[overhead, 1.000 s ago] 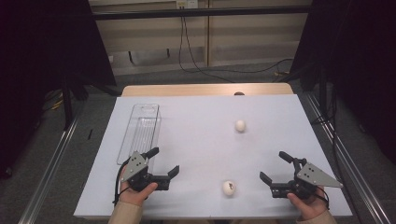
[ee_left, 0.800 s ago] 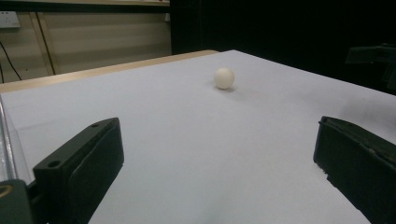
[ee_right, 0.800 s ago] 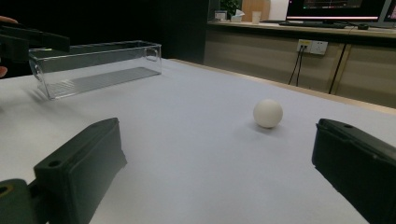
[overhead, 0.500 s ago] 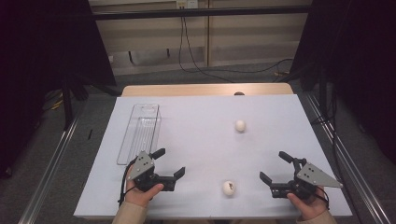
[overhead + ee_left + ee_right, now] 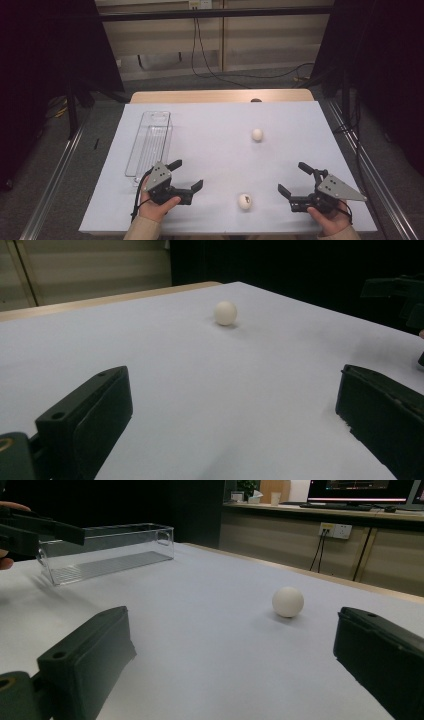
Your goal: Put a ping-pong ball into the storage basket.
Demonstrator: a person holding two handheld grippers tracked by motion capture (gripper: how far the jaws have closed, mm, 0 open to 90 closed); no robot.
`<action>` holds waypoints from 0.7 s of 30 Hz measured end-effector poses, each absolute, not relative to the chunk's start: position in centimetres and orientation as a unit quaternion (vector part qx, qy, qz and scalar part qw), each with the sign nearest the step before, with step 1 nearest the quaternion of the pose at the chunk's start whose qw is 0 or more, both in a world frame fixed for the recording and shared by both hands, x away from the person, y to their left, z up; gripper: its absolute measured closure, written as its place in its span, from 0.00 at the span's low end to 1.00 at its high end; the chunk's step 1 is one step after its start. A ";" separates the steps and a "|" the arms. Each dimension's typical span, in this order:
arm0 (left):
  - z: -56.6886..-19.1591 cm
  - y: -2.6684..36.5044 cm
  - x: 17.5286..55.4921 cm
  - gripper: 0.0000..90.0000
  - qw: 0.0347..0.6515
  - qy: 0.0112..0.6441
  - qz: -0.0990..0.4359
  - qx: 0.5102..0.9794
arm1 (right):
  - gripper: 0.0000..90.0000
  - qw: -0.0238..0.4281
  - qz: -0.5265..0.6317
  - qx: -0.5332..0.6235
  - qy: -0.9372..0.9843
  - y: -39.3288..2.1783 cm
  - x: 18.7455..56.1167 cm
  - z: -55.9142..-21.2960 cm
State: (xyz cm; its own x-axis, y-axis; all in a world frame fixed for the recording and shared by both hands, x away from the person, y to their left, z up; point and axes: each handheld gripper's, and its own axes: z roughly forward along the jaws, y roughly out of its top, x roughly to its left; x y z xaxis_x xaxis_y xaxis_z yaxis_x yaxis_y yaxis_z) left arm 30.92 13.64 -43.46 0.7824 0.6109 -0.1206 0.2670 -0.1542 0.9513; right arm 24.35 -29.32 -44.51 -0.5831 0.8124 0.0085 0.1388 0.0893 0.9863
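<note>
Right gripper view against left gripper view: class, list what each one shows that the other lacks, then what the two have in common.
The right gripper view adds the clear tray, a wall socket, a lit monitor and the left gripper at its upper left. The left gripper view adds the right gripper at its right edge, against a dark background. Both have a white ball resting on the white table, with their own black tongs open in the foreground and holding nothing.

I see my open left gripper (image 5: 187, 175) and right gripper (image 5: 296, 178) flanking the near small white ball (image 5: 244, 201).
</note>
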 end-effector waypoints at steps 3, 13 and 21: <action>-43.5 13.5 30.9 0.02 0.578 0.294 0.145 0.747 | 0.02 0.291 0.576 0.350 0.678 -29.3 24.3 -44.5; -43.7 12.8 31.0 0.02 0.574 0.289 0.139 0.753 | 0.02 0.290 0.576 0.350 0.679 -29.2 24.3 -44.5; -43.7 12.3 31.0 0.02 0.573 0.287 0.137 0.756 | 0.02 0.291 0.576 0.349 0.679 -29.2 24.4 -44.5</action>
